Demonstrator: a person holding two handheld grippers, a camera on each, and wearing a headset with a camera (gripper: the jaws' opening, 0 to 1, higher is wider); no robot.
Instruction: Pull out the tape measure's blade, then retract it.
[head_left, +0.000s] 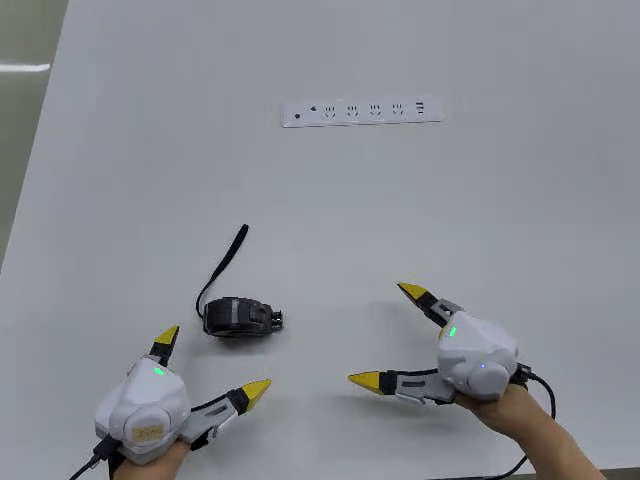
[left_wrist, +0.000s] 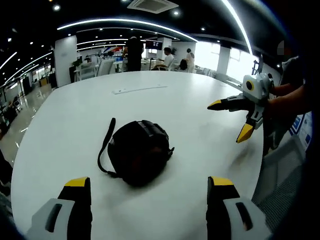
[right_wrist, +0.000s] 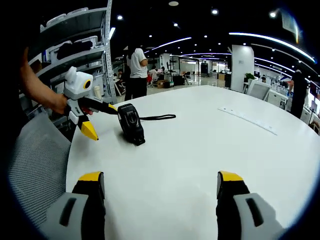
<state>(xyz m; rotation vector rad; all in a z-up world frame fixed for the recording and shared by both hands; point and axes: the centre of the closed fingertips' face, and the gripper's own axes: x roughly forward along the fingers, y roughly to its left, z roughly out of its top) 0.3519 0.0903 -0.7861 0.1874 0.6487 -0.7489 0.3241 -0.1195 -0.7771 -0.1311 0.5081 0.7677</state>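
Observation:
A black tape measure (head_left: 240, 317) with a black wrist strap (head_left: 224, 262) lies on the white table (head_left: 400, 210), its blade drawn in. My left gripper (head_left: 211, 362) is open just in front of it, nothing between its yellow tips. In the left gripper view the tape measure (left_wrist: 138, 151) sits a short way beyond the open jaws. My right gripper (head_left: 397, 335) is open to the right of it, apart from it. In the right gripper view the tape measure (right_wrist: 131, 123) lies at the far left beside the left gripper (right_wrist: 100, 119).
A white power strip (head_left: 361, 111) lies flat farther back on the table. The table's left edge (head_left: 40, 130) runs along a grey-green floor. Shelving (right_wrist: 80, 45) and standing people (right_wrist: 136, 70) are behind the table in the right gripper view.

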